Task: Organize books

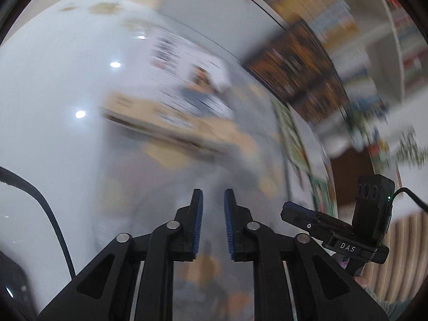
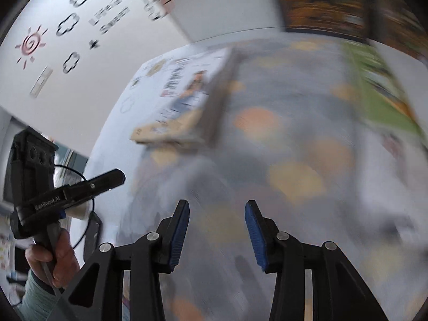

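Books [image 2: 184, 101] lie stacked ahead of both grippers — left gripper [image 1: 213, 200] and right gripper [image 2: 217, 211] parted, empty.

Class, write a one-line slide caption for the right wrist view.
Motion-blurred view: the open, empty right gripper above a spotted tabletop, a pale book lying ahead, the left gripper alongside.

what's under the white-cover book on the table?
The white-cover book lies on a tan book, whose edge sticks out toward the camera. Both sit on the patterned tablecloth. Anything beneath the tan one is hidden, and blur hides detail.
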Motion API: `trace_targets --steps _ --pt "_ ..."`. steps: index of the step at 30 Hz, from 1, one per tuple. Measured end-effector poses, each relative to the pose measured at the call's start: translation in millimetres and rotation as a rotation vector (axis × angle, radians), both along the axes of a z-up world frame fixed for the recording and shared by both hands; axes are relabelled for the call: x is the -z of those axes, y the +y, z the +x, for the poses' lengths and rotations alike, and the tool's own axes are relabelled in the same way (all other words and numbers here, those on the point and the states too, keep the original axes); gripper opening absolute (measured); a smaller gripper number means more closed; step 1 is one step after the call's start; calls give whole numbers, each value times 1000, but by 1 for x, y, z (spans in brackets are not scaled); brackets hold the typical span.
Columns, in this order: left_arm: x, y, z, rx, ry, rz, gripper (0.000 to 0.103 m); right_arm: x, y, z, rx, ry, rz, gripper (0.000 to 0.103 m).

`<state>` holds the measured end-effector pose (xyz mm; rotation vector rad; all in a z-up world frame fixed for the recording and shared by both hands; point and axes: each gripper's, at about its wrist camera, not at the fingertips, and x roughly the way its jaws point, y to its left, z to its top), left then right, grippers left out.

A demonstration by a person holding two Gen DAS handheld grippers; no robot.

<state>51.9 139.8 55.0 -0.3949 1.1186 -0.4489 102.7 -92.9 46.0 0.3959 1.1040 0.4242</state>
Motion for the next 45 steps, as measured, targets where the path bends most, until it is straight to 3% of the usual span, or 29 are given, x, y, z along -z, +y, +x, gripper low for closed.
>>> trace_targets --steps 6,10,16,20,24,26,28,30,37,45 --pt "5 -102 -20 202 46 28 48 9 -107 -85 276 42 25 51" --pt "8 -169 -27 286 66 7 49 17 -184 -118 448 73 101 54" --pt "14 -269 -38 359 93 -17 49 11 -291 -139 617 62 59 54" --pt "9 -332 -33 415 49 5 49 13 -352 -135 696 75 71 54" --pt "0 -395 0 464 -24 54 49 21 -383 -126 732 81 93 54" --pt "-6 -433 25 495 -89 100 49 26 -391 -119 762 92 53 54" --pt "-15 -463 44 490 -187 143 49 35 -398 -111 799 141 -65 54" --pt "-16 -489 63 494 -216 152 53 44 -403 -104 762 139 -25 54" --pt "36 -562 115 579 -103 284 52 57 -418 -79 739 110 35 54" --pt "71 -592 117 737 32 271 53 71 -436 -63 756 104 95 55"
